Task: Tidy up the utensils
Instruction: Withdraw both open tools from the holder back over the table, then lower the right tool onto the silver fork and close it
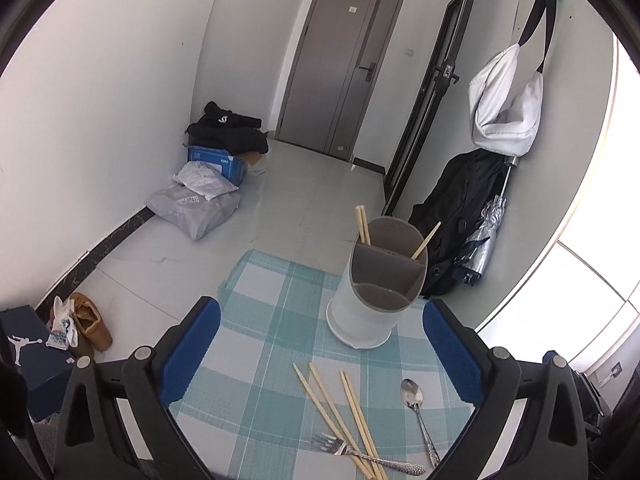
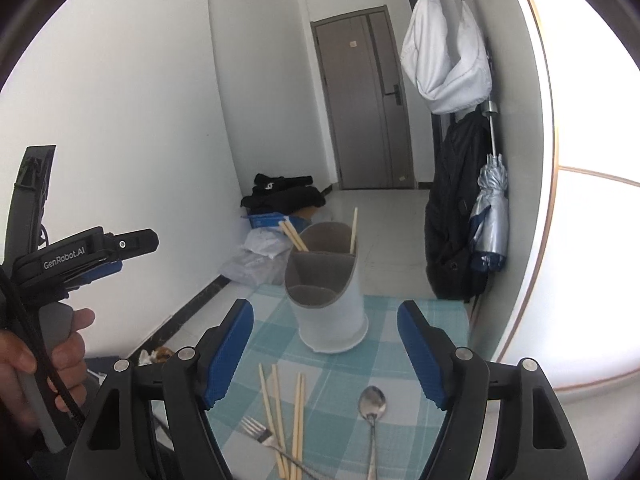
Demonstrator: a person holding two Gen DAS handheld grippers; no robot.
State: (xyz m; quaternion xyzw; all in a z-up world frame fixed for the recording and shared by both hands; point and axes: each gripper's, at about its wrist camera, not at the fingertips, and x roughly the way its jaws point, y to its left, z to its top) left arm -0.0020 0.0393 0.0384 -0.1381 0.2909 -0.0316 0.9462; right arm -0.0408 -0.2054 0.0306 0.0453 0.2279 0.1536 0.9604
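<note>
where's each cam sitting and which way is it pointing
Left wrist: on the left gripper, looking forward and down past its blue fingers at the holder and spoon.
Right wrist: on the right gripper, same heading; the hand holding the left gripper shows at left.
Shared: holder, spoon, fork, loose chopsticks, grey door.

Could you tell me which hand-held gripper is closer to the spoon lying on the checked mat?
Right. The right hand-held gripper is centred just above the spoon; the left hand-held gripper is off to the spoon's left.

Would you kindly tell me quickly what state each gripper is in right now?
Left gripper: open, holding nothing.
Right gripper: open, holding nothing.
</note>
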